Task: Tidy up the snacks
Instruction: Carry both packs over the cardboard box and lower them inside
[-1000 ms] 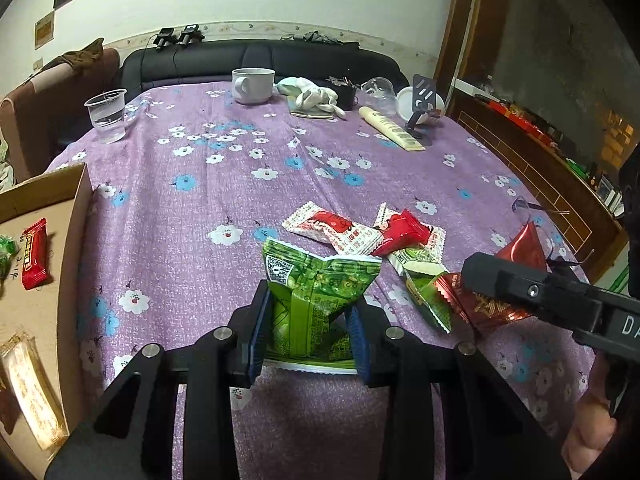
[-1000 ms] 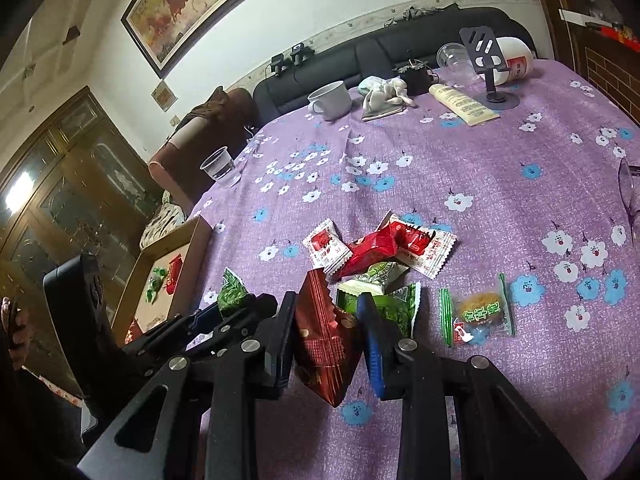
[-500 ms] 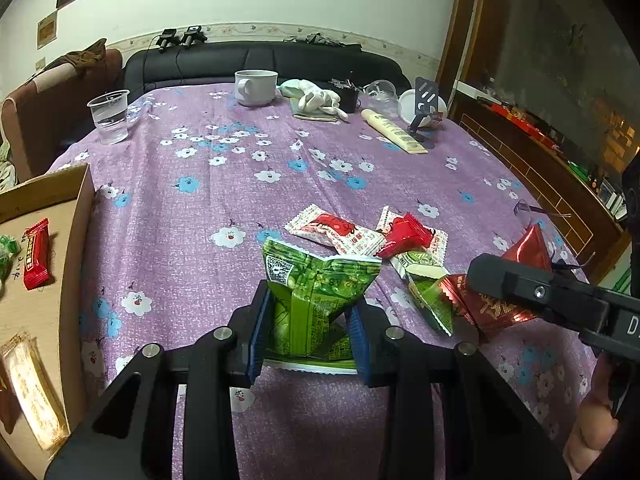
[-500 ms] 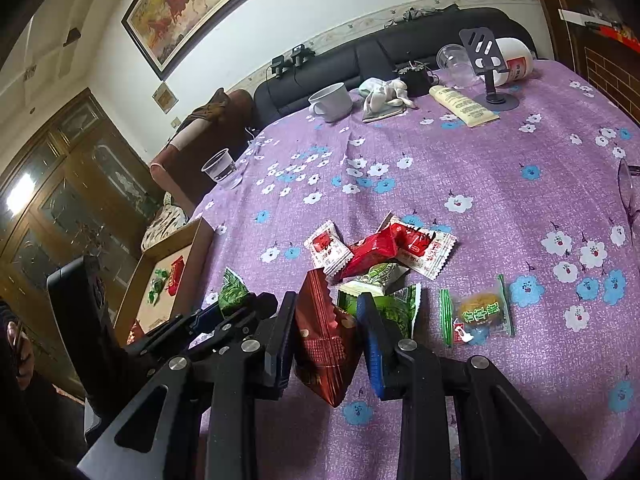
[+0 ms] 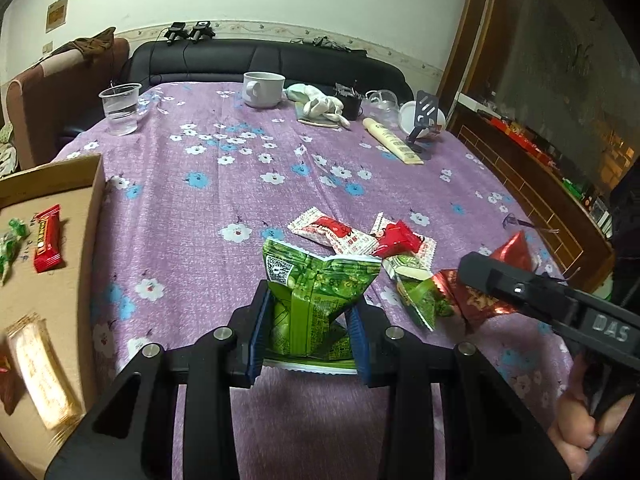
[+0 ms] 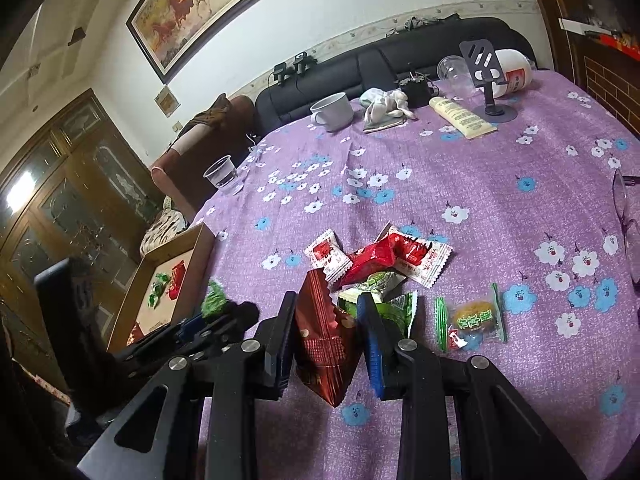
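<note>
only the right wrist view shows the clear-wrapped pastry (image 6: pixel 474 320) lying flat on the bench (image 6: pixel 480 184); only the left wrist view shows the pale wafer pack (image 5: pixel 38 364) in the cardboard box (image 5: pixel 94 200). left claw (image 5: pixel 308 336) pinches the green packet (image 5: pixel 316 300), standing upright. right claw (image 6: pixel 326 340) clamps the dark red packet (image 6: pixel 324 344), long axis upright, corner down. both claws tilt downward over the bench.

A home living room. A black leather sofa (image 6: pixel 400 64) sits behind a table (image 6: pixel 460 184) under a flowered purple cloth. A framed painting (image 6: pixel 224 8) and glass-fronted wooden cabinet (image 6: pixel 68 200) line the walls.
</note>
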Motion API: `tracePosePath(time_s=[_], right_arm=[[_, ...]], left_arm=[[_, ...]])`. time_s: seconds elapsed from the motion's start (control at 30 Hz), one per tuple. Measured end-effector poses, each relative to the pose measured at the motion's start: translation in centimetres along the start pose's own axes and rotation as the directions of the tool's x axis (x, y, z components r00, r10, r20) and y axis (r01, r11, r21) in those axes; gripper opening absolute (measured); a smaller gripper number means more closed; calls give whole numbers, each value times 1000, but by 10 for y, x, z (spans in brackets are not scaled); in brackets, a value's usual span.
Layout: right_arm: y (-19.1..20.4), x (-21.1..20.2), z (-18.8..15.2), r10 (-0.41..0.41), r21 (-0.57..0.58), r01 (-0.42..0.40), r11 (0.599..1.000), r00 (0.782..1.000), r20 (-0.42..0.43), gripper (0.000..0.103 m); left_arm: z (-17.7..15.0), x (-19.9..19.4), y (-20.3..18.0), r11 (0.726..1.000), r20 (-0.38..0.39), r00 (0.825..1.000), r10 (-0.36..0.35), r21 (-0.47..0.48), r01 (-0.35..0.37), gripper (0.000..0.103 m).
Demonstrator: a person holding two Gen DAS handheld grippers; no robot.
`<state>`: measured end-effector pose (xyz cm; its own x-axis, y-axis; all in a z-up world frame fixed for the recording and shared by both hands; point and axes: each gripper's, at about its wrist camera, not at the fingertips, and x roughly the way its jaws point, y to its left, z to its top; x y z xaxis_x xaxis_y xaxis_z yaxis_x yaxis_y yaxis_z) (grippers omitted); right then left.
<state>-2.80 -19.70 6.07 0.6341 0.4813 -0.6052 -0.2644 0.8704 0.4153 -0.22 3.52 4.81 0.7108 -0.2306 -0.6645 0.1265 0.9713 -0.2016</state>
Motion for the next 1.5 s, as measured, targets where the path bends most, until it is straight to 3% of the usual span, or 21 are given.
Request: tracePosePath(time_s=[0.37, 0.83, 1.2, 1.5], right_arm=[[5, 1, -3, 32, -34, -32, 999, 999, 17, 30], [34, 5, -7, 71, -97, -71, 993, 997, -3, 30], [127, 34, -14, 192, -161, -208, 965, 975, -110, 30], [199, 81, -15, 246, -160, -265, 951, 961, -127, 30]], left_arm=[[1, -57, 35, 997, 87, 995, 42, -70, -36, 33], [-17, -87, 116, 970, 118, 982, 151, -210, -124, 33], [-35, -95, 184, 919, 95, 963, 251, -335, -206, 33], [-45, -92, 197, 903, 81, 950, 302, -343, -258, 33]])
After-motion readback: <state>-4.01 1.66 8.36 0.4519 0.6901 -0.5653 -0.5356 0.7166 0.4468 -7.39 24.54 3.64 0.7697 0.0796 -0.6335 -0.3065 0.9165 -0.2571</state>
